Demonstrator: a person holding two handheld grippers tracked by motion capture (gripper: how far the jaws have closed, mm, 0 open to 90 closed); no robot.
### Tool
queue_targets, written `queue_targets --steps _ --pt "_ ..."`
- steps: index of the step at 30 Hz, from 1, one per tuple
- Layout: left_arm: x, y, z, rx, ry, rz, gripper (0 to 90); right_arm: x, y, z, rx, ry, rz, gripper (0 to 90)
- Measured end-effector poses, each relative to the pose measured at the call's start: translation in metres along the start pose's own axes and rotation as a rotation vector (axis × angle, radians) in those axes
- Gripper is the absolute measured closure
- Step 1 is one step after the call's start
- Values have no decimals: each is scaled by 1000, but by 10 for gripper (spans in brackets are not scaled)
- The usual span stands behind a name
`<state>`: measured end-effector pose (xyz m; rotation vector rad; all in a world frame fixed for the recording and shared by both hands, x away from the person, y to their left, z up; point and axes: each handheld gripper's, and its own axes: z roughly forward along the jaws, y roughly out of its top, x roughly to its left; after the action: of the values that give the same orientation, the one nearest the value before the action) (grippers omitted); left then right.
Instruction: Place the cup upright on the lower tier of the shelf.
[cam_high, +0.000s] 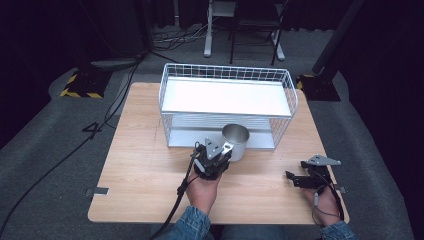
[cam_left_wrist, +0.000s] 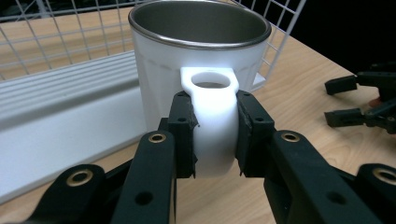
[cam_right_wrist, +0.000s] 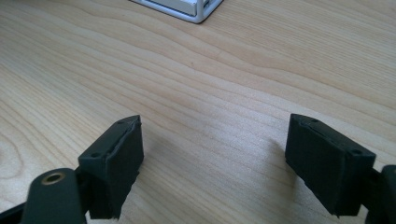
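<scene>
A white mug (cam_left_wrist: 196, 79) with a metal-lined inside stands upright just in front of a white wire rack (cam_high: 227, 102), near the middle of a wooden worktop (cam_high: 140, 170). The left gripper (cam_left_wrist: 214, 135) is clamped on the mug's white handle (cam_left_wrist: 212, 121), one black pad pressed to each side of it. The left gripper view shows this grip close up, with the thumb hole on top of the handle and the rack's mesh and lower shelf behind the mug. The high view shows the mug's open mouth facing up and the person's left hand (cam_high: 204, 192) reaching in from the bottom edge.

The right gripper (cam_high: 300, 179) rests well apart, at the worktop's near right corner. The right gripper view shows its jaws spread wide with bare wood between them, and a corner of the rack at the top.
</scene>
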<state>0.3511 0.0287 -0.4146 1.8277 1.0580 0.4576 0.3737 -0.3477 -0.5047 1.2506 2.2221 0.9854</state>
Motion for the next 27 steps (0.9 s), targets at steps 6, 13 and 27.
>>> queue_targets --steps 6,13,27 --pt "12 9 5 -24 16 -41 717 0 0 0 0 0 0 195" --pt "17 14 16 -50 74 -30 717 0 0 0 0 0 0 195" --pt "36 18 40 -115 156 -85 716 0 0 0 0 2 -1 196"
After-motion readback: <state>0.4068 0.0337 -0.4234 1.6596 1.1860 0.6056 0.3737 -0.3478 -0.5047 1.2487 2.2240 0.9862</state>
